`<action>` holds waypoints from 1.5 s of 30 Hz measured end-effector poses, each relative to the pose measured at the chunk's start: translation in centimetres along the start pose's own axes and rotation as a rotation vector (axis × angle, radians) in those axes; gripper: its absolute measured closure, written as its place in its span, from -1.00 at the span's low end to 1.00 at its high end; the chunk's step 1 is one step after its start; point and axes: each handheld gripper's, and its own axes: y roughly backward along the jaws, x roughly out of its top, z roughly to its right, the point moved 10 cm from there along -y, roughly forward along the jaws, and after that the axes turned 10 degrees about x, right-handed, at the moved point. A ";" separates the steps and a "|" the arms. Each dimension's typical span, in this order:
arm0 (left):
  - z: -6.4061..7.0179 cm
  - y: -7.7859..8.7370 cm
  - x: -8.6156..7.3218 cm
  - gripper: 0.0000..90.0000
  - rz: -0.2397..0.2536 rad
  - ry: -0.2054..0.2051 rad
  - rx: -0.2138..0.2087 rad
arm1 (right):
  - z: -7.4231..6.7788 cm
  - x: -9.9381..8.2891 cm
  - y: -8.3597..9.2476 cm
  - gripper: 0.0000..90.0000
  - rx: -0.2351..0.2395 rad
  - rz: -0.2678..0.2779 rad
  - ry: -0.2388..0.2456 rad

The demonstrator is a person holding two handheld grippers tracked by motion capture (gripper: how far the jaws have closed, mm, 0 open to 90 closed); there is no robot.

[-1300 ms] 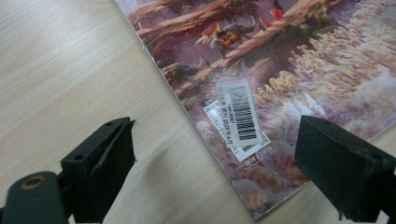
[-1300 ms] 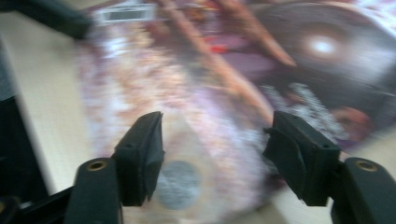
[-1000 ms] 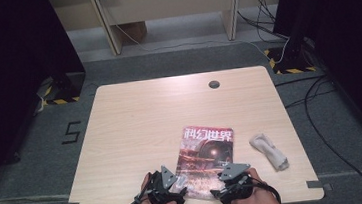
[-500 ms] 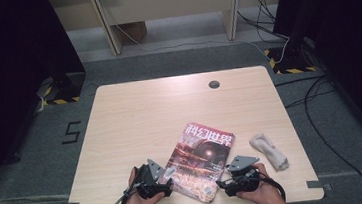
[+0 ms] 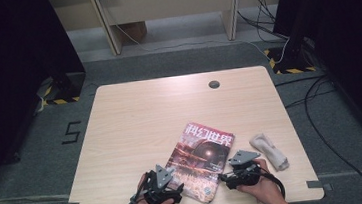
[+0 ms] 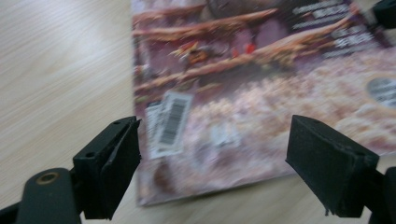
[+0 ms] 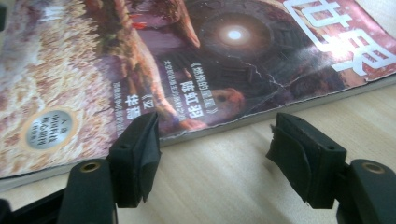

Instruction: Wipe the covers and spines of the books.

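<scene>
My left claw (image 5: 174, 187) and right claw (image 5: 225, 177) both gape wide, empty, flanking the magazine (image 5: 202, 159) lying flat at the table's (image 5: 135, 121) near edge. Beyond sits what may be a rolled cloth (image 5: 269, 151). Pinching that thin cover carelessly could crease it.

The magazine (image 5: 202, 160) cover shows reddish-brown and purple art with white title characters; the table (image 5: 145, 120) is pale wood-grain; the cloth (image 5: 270, 150) is off-white.

Bare table (image 5: 150, 115) ahead; magazine (image 5: 202, 160) and rolled cloth (image 5: 270, 151) occupy the near right.
</scene>
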 end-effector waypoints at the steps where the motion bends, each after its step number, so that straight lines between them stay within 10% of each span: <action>1: 0.5 -0.2 0.3 -0.62 0.010 0.007 -0.014 | 0.1 0.0 0.0 -0.32 0.000 -0.002 -0.006; 8: 2.3 -1.6 0.0 -0.66 -0.031 -0.068 0.005 | 0.2 0.3 0.0 -0.30 0.000 0.010 -0.010; 21: 1.2 -1.2 -1.1 -0.64 -0.079 -0.016 -0.070 | 1.1 0.7 0.7 -0.28 -0.026 0.031 -0.012; 29: -0.2 0.6 -2.4 -0.61 -0.134 -0.116 -0.028 | 3.2 2.3 0.3 -0.28 -0.083 0.059 -0.015; 35: -0.8 0.9 -3.2 -0.56 -0.121 -0.012 -0.056 | 4.4 4.3 -1.6 -0.27 -0.113 0.046 -0.009; 45: -1.0 1.0 -3.4 -0.63 -0.121 -0.011 -0.043 | 5.2 4.6 -3.3 -0.32 -0.086 0.047 -0.062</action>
